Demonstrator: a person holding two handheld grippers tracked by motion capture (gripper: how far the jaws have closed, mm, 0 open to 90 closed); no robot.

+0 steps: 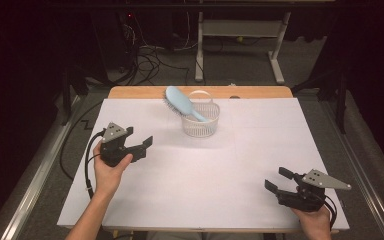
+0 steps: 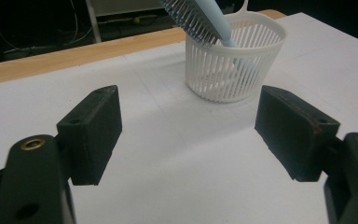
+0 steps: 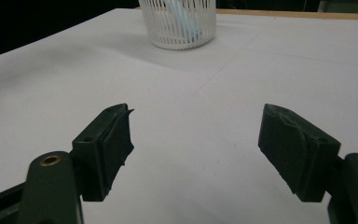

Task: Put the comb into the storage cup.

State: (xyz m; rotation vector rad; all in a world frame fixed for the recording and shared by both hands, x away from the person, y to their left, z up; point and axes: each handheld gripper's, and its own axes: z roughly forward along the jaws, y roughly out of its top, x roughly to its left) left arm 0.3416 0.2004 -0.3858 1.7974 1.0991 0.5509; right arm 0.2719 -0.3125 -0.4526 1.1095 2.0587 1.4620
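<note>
A white slatted basket [image 1: 200,120] stands at the far middle of the white table [image 1: 205,170]. A light blue hairbrush [image 1: 180,102] sits in it handle down, its bristled head leaning out to the left. My left gripper [image 1: 142,144] hovers open at the left, jaws pointing right toward the basket [image 2: 235,65], nothing between them. The brush [image 2: 205,18] rises out of the basket's top in the left gripper view. At the near right my right gripper [image 1: 277,179] is open and empty, jaws pointing left. The basket [image 3: 179,23] stands far ahead of it.
A wooden strip [image 1: 200,92] runs along the table's far edge. Beyond it are a desk frame [image 1: 240,45] and cables [image 1: 150,60] on the floor. White table surface lies between both grippers and the basket.
</note>
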